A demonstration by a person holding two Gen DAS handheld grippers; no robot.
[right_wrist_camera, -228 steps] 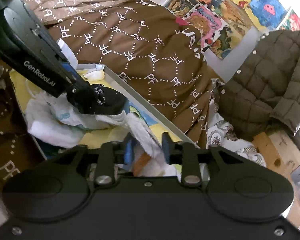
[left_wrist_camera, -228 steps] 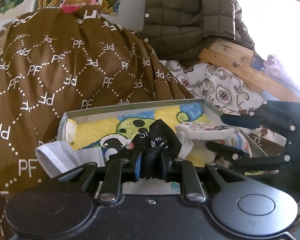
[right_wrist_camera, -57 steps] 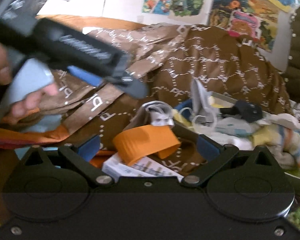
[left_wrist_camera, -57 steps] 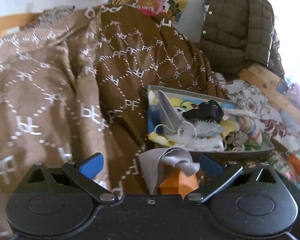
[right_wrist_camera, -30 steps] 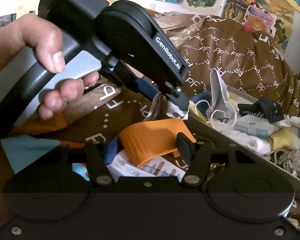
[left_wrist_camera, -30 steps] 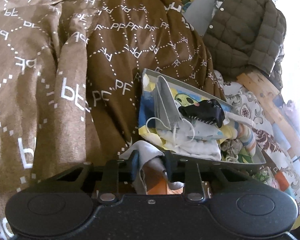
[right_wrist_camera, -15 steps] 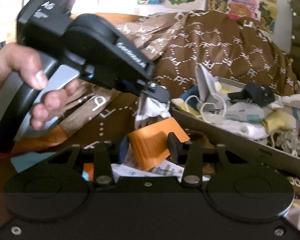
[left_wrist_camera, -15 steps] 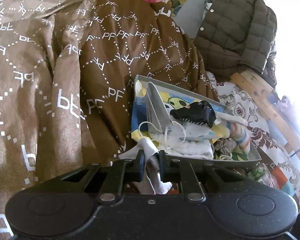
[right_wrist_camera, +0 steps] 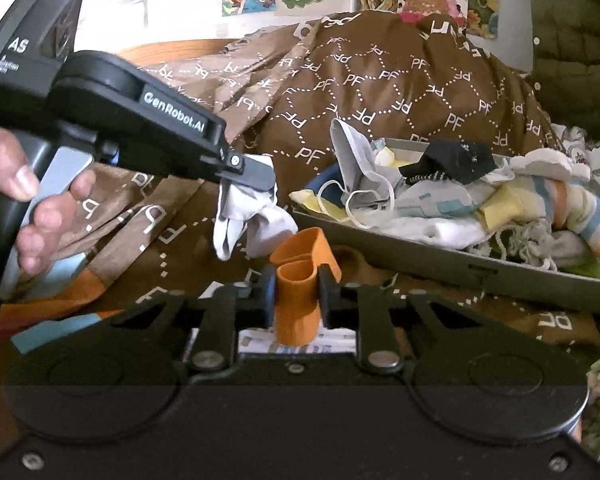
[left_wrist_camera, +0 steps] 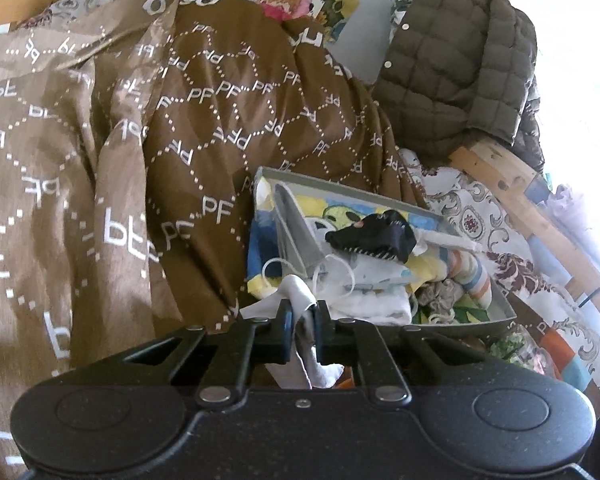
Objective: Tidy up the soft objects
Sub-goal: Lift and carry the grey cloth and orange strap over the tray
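Observation:
A grey tray (left_wrist_camera: 474, 319) on the bed holds a black sock (left_wrist_camera: 376, 236), a grey face mask (left_wrist_camera: 300, 236), a striped sock (left_wrist_camera: 468, 272) and other small cloths. Just in front of its near corner, my left gripper (left_wrist_camera: 303, 320) is closing its jaws, and the pads pinch a white cloth (left_wrist_camera: 300, 292). The right wrist view shows the same left gripper (right_wrist_camera: 248, 176) with the white cloth (right_wrist_camera: 244, 216) hanging from it. My right gripper (right_wrist_camera: 298, 292) is also closing, and its pads squeeze a folded orange band (right_wrist_camera: 300, 280) beside the tray (right_wrist_camera: 460, 264).
A brown blanket (left_wrist_camera: 180, 120) printed with "PF" covers the bed left of and behind the tray. An olive quilted jacket (left_wrist_camera: 460, 60) hangs over a wooden rail (left_wrist_camera: 520, 192) at the back right. A person's hand (right_wrist_camera: 40, 208) grips the left tool's handle.
Both grippers have closed from wide open. The left one took the white cloth and lifted it slightly. The right one shut on the orange band, folding it, and shifted sideways.

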